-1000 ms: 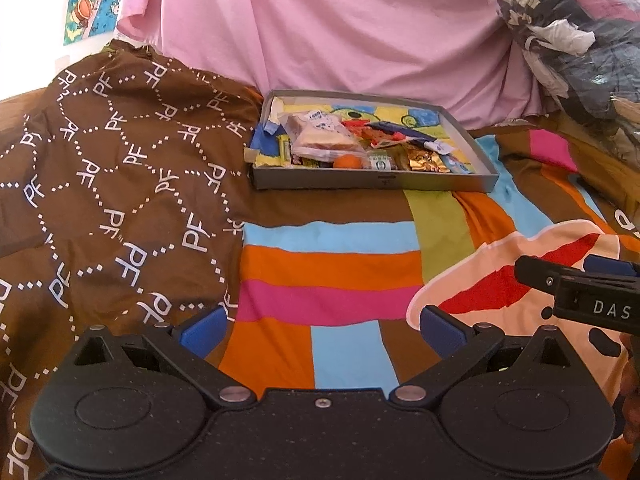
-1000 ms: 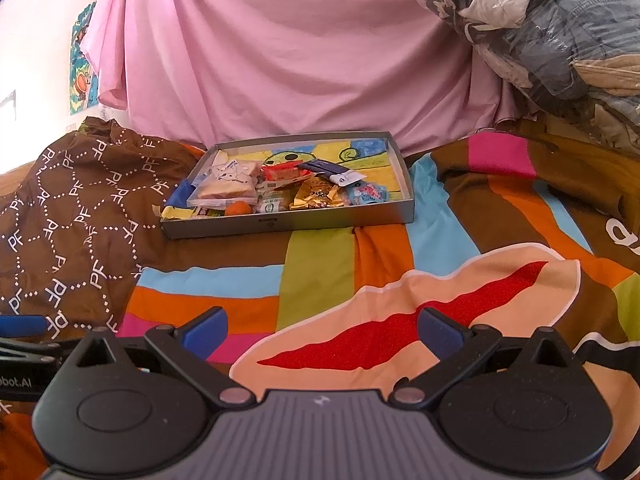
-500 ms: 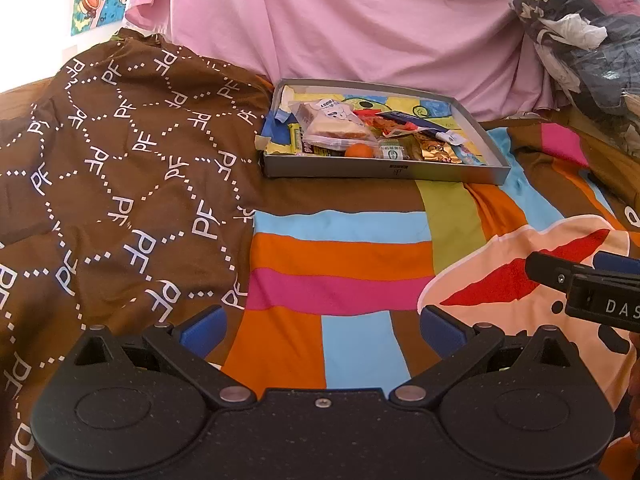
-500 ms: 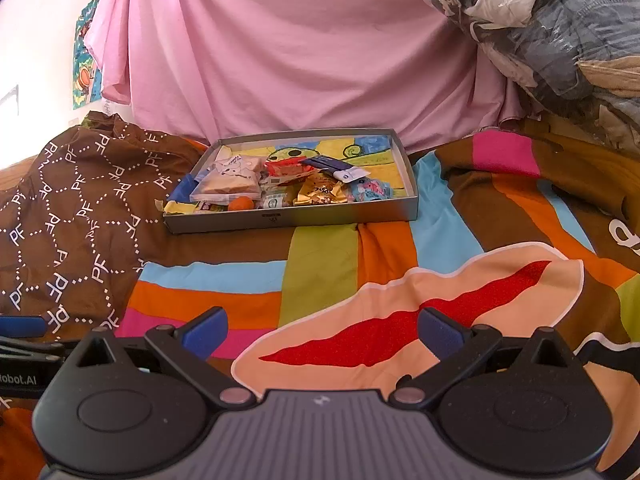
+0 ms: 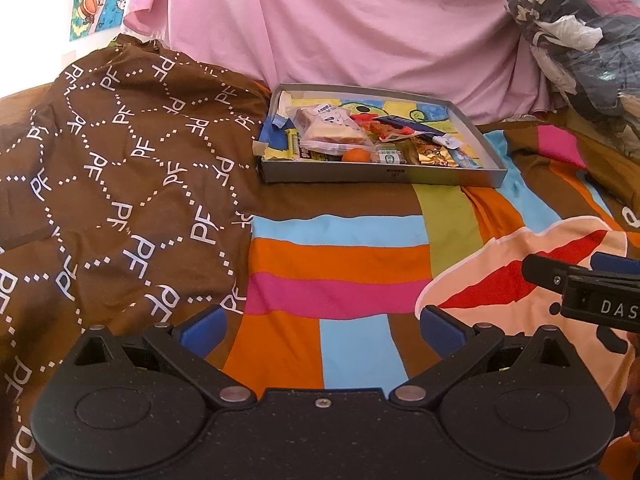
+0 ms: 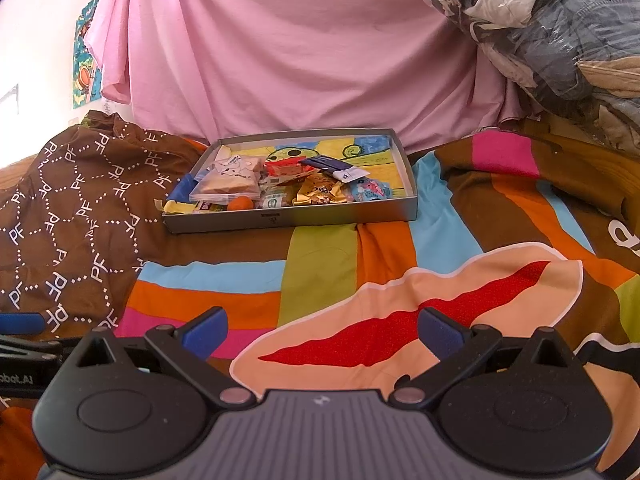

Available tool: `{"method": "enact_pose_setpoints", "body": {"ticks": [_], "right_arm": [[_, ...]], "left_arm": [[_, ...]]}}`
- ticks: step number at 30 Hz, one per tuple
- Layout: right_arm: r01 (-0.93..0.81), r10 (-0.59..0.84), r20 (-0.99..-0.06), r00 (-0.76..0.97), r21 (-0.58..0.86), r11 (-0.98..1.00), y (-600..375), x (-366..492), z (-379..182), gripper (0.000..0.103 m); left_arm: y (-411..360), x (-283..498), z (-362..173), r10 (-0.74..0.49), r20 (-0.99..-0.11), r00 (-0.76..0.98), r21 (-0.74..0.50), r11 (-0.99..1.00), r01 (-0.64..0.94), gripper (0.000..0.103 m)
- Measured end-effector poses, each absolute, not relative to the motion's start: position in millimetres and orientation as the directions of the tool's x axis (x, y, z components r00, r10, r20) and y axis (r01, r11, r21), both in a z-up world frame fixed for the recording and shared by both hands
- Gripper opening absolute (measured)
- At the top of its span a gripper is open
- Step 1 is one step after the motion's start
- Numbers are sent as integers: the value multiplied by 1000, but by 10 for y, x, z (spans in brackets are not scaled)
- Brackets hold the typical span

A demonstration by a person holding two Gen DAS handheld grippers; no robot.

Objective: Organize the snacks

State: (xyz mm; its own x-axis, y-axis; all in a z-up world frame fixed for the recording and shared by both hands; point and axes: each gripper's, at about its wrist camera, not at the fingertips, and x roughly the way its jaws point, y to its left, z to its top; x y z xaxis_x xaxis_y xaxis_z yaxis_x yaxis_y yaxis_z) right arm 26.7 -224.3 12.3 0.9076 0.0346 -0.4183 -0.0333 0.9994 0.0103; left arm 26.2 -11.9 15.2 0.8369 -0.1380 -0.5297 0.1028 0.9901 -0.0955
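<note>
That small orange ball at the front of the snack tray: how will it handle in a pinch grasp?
The orange ball looks round and smooth, so it will probably roll or squirt out if pinched off-centre. It sits against the grey tray's front wall beside the clear bread bag, which may block finger access. Likely light.

Bright daylight, sharp focus, fisheye-bent edges

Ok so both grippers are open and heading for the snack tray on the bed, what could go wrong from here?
The tray sits on soft, rumpled bedding, so pressing down may tip it. The snacks overlap, so a finger could snag two wrappers. The small orange ball might roll away when nudged.
</note>
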Motion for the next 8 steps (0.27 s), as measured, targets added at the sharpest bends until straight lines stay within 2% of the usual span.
{"method": "enact_pose_setpoints", "body": {"ticks": [8], "right_arm": [[-41, 41, -418, 908, 11, 999, -2255, 259, 119, 103]], "left_arm": [[-109, 252, 157, -140, -527, 838, -107, 989, 98, 102]]}}
